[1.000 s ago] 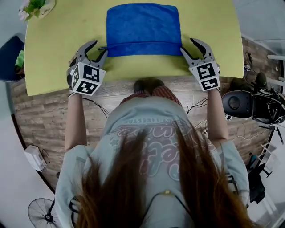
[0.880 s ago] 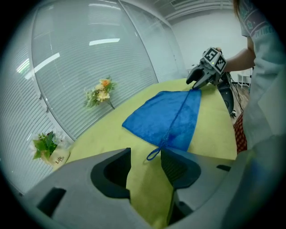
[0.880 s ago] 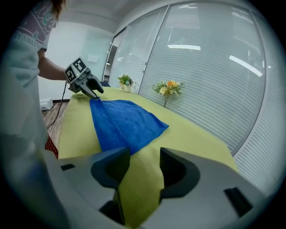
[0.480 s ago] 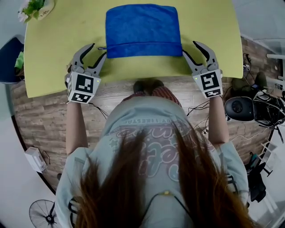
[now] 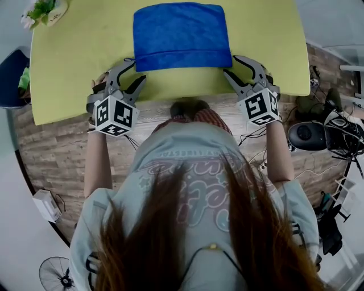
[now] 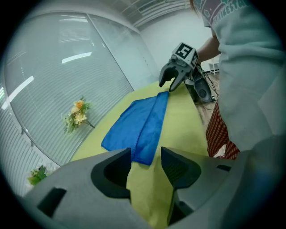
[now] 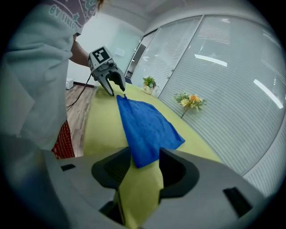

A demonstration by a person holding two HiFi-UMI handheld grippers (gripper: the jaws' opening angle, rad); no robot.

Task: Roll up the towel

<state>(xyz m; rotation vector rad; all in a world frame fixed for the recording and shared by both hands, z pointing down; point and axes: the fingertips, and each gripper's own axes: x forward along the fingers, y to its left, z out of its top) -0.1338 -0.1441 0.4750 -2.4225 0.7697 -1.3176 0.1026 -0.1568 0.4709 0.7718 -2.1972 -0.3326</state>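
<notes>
1. Flooring (image 5: 51, 153) of wood planks lies around the work area. A glass wall with blinds (image 7: 232, 67) stands behind the far side in both gripper views.
2. Next in size, the yellow-green table (image 5: 79, 51) fills the top of the head view, with its near edge against the person.
3. On it, at twelve o'clock from the person, the blue towel (image 5: 182, 34) lies flat, where it lay a second ago. A narrow band along its near edge looks turned over once, so the rolling seems barely begun.
4. What has changed is the tongs.
   - The left gripper (image 5: 138, 70) has slid in to the towel's seven o'clock corner and the right gripper (image 5: 230, 64) to its five o'clock corner. Both have rolled at the wrist, so their marker cubes now face differently.
   - The left jaws have just been opening a little wider, and the right jaws also stand apart.
   - Each gripper view shows only bare table between the pads, with a towel corner just beyond the tips, so nothing is clamped.
   - My reading is that they are lining up to catch the near corners for the next turn of the roll.
5. Smallest, a sprig of flowers (image 5: 42, 10) sits at the table's ten o'clock corner, well apart from the towel.
</notes>
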